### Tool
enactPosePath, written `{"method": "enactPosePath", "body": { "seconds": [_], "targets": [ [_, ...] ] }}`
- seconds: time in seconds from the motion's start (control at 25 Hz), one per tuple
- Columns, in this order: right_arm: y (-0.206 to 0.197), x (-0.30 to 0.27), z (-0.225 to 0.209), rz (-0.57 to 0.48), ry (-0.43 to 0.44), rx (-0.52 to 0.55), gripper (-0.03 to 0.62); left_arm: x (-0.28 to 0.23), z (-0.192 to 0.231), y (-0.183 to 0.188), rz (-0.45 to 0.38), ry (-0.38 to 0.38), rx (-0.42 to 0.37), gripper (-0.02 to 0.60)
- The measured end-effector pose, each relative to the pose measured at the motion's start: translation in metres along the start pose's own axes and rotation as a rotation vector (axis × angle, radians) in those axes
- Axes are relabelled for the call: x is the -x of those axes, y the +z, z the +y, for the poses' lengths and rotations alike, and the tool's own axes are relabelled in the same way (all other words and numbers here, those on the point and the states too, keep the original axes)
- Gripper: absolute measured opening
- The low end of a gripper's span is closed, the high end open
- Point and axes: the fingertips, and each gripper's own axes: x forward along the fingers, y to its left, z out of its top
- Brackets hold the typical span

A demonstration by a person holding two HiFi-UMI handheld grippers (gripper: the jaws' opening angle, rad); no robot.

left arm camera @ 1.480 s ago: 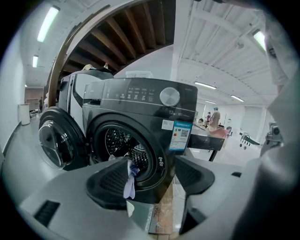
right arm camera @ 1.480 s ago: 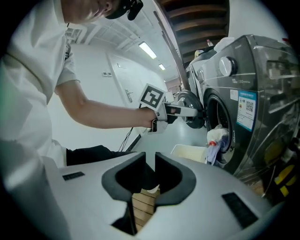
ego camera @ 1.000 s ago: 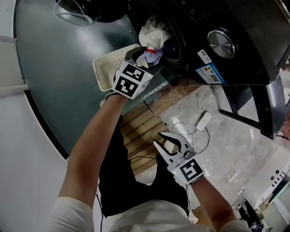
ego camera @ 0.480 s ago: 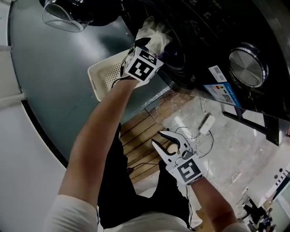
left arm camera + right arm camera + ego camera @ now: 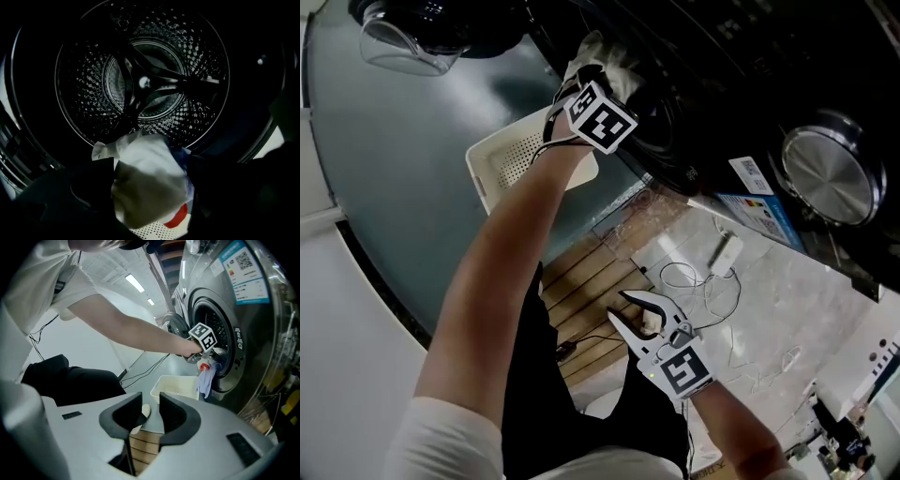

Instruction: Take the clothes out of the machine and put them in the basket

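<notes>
While the cream perforated plastic basket sits on the floor at left, my left hand-held gripper, jaws just opening, stands released around a crumpled white cloth with a red patch at the mouth of the dark front-loading washing machine. Nearer, my right hand-held gripper, its jaws also just opened, hangs empty.

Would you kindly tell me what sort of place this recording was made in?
Probably a laundry corner set up in a workshop or lab: a front-loading washing machine with clothes hanging out, a white basket below, and loose cables nearby.
</notes>
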Motion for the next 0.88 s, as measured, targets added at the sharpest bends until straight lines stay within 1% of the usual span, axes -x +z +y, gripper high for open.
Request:
{"method": "enactPosePath", "body": {
  "seconds": [0.16, 0.4, 0.52, 0.6, 0.72, 0.88],
  "targets": [
    [-0.007, 0.001, -0.009, -0.013, -0.022, -0.043, 0.097, -0.025, -0.004, -0.012, 0.085, 0.01, -0.056, 0.473],
    [-0.015, 0.005, -0.01, -0.003, -0.023, -0.062, 0.095, -0.046, 0.0, -0.02, 0.139, 0.017, -0.048, 0.476],
    [-0.018, 0.006, -0.01, -0.002, -0.023, -0.087, 0.095, -0.062, 0.005, -0.029, 0.176, 0.022, -0.024, 0.476],
    [-0.02, 0.005, -0.011, -0.006, -0.024, -0.1, 0.095, -0.063, 0.004, -0.031, 0.198, -0.003, 0.017, 0.474],
    [-0.021, 0.005, -0.012, -0.006, -0.022, -0.101, 0.095, -0.064, 0.002, -0.029, 0.192, -0.007, 0.043, 0.471],
    [-0.018, 0.005, -0.014, -0.011, -0.028, -0.103, 0.095, -0.066, 0.001, -0.031, 0.185, -0.031, 0.057, 0.436]
  ]
}}
